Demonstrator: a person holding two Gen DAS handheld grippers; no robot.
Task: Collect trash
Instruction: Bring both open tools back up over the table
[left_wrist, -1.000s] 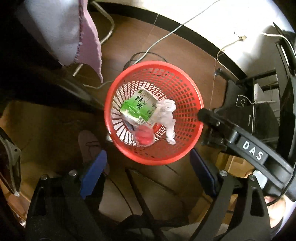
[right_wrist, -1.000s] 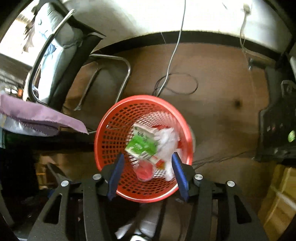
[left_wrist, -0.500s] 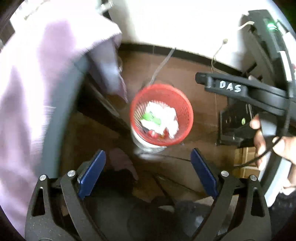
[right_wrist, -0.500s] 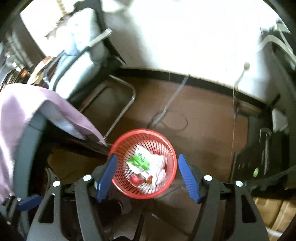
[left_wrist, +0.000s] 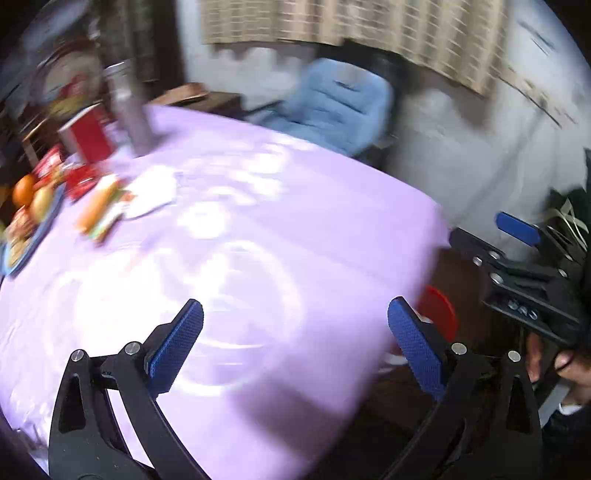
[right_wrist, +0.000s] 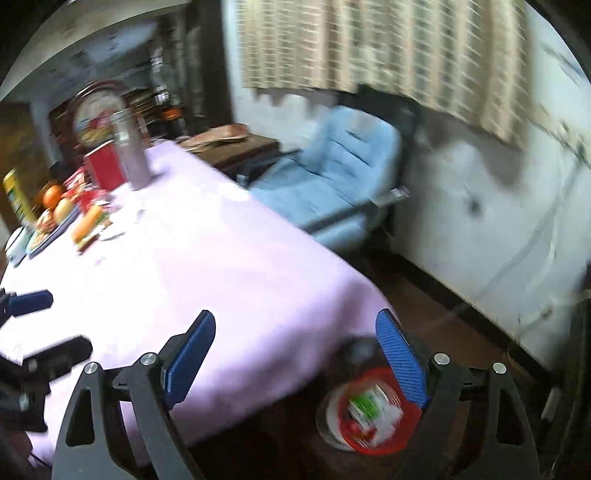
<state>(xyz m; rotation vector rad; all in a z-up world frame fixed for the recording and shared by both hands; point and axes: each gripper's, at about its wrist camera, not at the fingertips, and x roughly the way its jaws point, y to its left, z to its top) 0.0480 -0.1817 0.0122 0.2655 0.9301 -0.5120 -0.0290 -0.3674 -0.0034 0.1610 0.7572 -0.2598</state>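
The red mesh trash basket (right_wrist: 373, 413) stands on the floor beside the table corner, holding a green carton (right_wrist: 365, 404) and white crumpled paper; only its rim (left_wrist: 439, 310) shows in the left wrist view. My left gripper (left_wrist: 295, 350) is open and empty above the lilac tablecloth (left_wrist: 258, 240). My right gripper (right_wrist: 295, 362) is open and empty over the table's edge. A wrapper-like orange and green item (left_wrist: 98, 206) and white paper (left_wrist: 151, 195) lie at the table's far left. The right gripper's body (left_wrist: 528, 280) shows in the left wrist view. Both views are blurred.
At the far left of the table are a red box (right_wrist: 105, 168), a metal flask (right_wrist: 131, 151), a plate of fruit (right_wrist: 51, 218) and red packets. A blue chair (right_wrist: 343, 173) stands by the wall beyond the table.
Both grippers have swung up from looking down into the basket to looking across the table. The basket now sits low at the right of each view. Both stay open and empty.
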